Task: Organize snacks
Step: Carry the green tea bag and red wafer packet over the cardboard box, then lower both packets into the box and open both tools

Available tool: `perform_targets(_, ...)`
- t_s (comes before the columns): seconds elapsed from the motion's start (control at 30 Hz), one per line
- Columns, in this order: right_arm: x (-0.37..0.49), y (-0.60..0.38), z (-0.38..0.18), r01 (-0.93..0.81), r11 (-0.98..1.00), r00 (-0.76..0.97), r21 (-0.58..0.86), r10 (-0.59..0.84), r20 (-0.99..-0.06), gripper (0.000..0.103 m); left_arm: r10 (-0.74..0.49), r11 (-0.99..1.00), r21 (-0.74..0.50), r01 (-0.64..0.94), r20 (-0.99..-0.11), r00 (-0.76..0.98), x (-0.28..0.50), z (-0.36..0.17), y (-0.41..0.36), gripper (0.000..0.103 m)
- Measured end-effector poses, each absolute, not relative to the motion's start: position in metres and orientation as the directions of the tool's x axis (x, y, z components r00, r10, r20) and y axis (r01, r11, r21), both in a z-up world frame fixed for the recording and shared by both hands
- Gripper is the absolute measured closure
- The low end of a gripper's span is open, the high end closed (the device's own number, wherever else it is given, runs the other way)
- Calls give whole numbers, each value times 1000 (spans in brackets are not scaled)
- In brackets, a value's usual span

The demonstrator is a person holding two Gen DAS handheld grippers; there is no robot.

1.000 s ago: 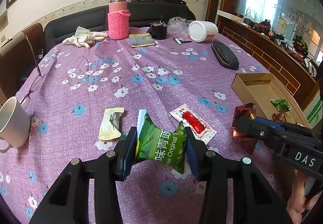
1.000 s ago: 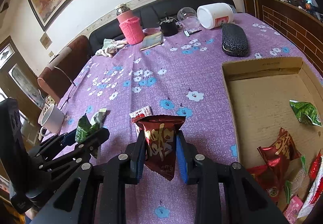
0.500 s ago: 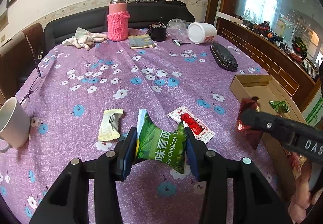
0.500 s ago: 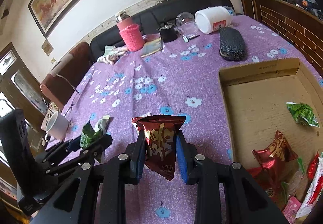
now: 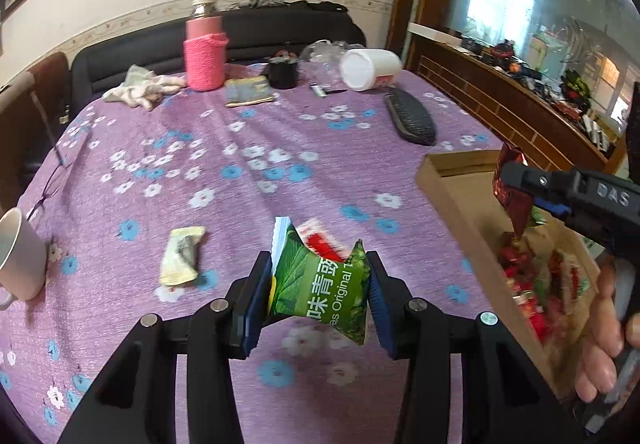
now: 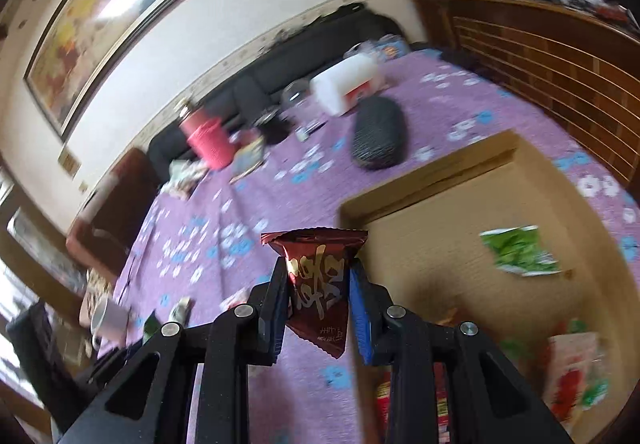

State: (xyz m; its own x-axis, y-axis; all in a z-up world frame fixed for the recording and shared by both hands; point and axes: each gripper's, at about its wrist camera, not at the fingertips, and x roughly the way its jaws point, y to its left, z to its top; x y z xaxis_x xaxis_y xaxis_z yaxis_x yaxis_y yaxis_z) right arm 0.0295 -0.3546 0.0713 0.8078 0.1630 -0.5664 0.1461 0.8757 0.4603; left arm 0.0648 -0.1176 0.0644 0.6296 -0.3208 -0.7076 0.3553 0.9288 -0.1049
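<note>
On the purple flowered tablecloth point(image 5: 248, 147), a cream wrapper point(image 5: 182, 256) lies beside the left gripper point(image 5: 318, 294), which pinches a green packet point(image 5: 320, 284), while the right gripper point(image 6: 318, 300) squeezes a brown packet point(image 6: 316, 284) by the cardboard box point(image 6: 440, 244).

Blur, cut edges and covered wrappers

The right wrist view is smeared: the far-edge clutter on the table point(image 6: 460, 111) is unreadable, and the wrappers in the cardboard box point(image 6: 448, 179) run out past the lower picture edge. In the left wrist view the red-and-white sachet point(image 5: 320, 244) is blurred and half hidden behind the green packet point(image 5: 324, 288). The white mug point(image 5: 20, 256) is cut by the left picture edge. The box's snacks there are a blur, partly covered by the right gripper point(image 5: 516, 179) and the hand point(image 5: 608, 328).
</note>
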Motion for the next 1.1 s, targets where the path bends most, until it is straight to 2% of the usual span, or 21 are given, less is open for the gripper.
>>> perform_targets(0.17, 17, -403, 75, 248, 823, 823, 511, 99, -559, 73, -373, 901, -120, 417, -705, 603, 60, 77, -154, 59)
perform_targets(0.37, 5, -460, 61, 428, 737, 785, 524, -16, -619, 73, -463, 842, -166, 514, -711, 529, 52, 78, -216, 59)
perform_targets(0.47, 6, -472, 52, 479, 705, 755, 523, -27, -655, 73, -496, 807, -187, 560, -730, 471, 44, 67, -248, 59)
perform_targets(0.73, 10, -482, 40, 533, 691, 706, 489, -43, -707, 73, -504, 743, -147, 652, -765, 402, 23, 41, -292, 58)
perform_targets(1.1, 10, -480, 43, 551, 699, 689, 456, -73, -721, 70, -511, 733, -160, 661, -770, 381, 18, 40, -291, 54)
